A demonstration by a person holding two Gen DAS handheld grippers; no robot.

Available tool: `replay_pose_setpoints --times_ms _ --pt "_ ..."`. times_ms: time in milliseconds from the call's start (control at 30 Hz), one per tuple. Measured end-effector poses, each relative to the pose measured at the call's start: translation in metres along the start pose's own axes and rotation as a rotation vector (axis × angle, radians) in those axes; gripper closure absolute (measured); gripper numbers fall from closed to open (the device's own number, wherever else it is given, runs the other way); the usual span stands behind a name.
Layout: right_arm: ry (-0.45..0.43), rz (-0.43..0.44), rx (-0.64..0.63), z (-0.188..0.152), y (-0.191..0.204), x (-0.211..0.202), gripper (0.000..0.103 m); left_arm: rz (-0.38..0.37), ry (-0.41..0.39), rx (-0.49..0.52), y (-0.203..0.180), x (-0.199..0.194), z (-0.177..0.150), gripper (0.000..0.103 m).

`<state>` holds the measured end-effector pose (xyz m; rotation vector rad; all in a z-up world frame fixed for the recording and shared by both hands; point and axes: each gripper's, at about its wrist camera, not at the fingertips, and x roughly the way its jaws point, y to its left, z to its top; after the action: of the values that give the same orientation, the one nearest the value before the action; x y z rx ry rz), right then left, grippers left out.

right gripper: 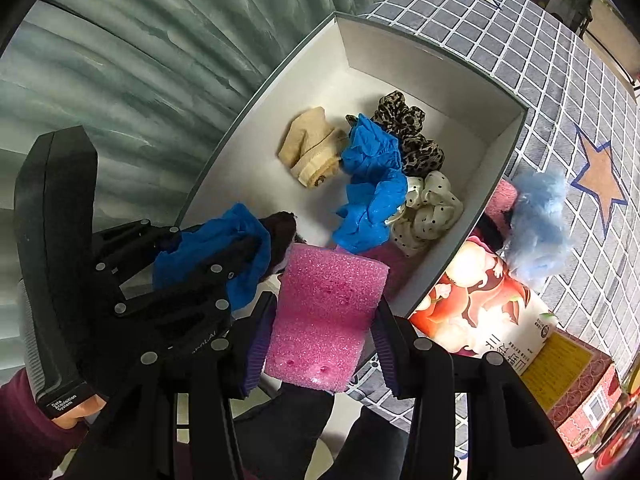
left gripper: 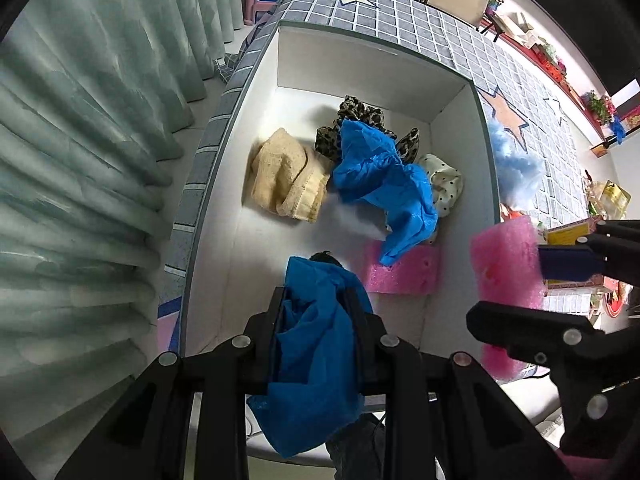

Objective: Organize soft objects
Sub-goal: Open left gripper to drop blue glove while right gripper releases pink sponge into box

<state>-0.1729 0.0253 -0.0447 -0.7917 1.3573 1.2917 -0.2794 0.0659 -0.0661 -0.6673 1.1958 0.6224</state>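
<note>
A white open box [left gripper: 360, 60] [right gripper: 400, 52] holds a beige cloth [left gripper: 280, 176] [right gripper: 312, 148], a leopard scrunchie [left gripper: 360, 116] [right gripper: 412, 132], a crumpled blue cloth [left gripper: 384, 176] [right gripper: 372, 184], a dotted cream scrunchie [left gripper: 444, 184] [right gripper: 428, 208] and a pink foam block [left gripper: 404, 272]. My left gripper [left gripper: 318, 308] is shut on a second blue cloth [left gripper: 316, 352] [right gripper: 224, 248] above the box's near end. My right gripper [right gripper: 324, 320] is shut on a pink foam piece [right gripper: 324, 312] [left gripper: 504, 272] over the box's near right edge.
The box sits on a grey checked cloth with stars [left gripper: 400, 12] [right gripper: 560, 80]. A fluffy light-blue item [left gripper: 516, 168] [right gripper: 536, 220] lies right of the box. A printed carton [right gripper: 480, 304] and small boxes [right gripper: 580, 380] lie nearby. Grey-green curtains [left gripper: 80, 160] hang on the left.
</note>
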Motion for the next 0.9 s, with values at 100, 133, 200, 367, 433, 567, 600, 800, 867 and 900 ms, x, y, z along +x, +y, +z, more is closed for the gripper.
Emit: replay_pose_setpoints --times_ms 100,133,200,367,433,567,600,800,867,900 --pt "0.002 -0.001 0.004 0.003 -0.001 0.003 0.055 0.001 0.003 -0.003 0.0 0.003 0.001 0.074" --pt "0.003 -0.002 0.005 0.004 -0.001 0.005 0.055 0.002 0.004 -0.004 0.0 0.004 0.002 0.074" --pt "0.006 -0.005 0.006 0.005 -0.002 0.008 0.055 0.004 0.006 -0.003 -0.001 0.005 0.002 0.074" --pt "0.01 -0.007 0.02 0.009 -0.007 0.014 0.055 0.007 0.014 0.002 -0.003 0.01 0.004 0.073" --pt "0.006 -0.002 0.03 0.01 -0.011 0.014 0.055 0.01 0.017 0.003 -0.004 0.011 0.004 0.073" --pt "-0.005 0.019 0.069 0.015 -0.019 0.011 0.055 0.013 0.02 0.004 -0.004 0.014 0.005 0.073" --pt "-0.008 0.021 0.074 0.017 -0.021 0.011 0.055 0.014 0.021 0.004 -0.004 0.015 0.006 0.073" --pt "-0.007 0.029 0.081 0.022 -0.022 0.013 0.055 0.019 0.029 0.006 -0.006 0.019 0.006 0.073" --pt "-0.002 0.031 0.085 0.024 -0.023 0.017 0.055 0.019 0.03 0.007 -0.007 0.02 0.007 0.073" --pt "-0.001 0.032 0.086 0.024 -0.023 0.018 0.055 0.02 0.03 0.007 -0.007 0.02 0.007 0.073"
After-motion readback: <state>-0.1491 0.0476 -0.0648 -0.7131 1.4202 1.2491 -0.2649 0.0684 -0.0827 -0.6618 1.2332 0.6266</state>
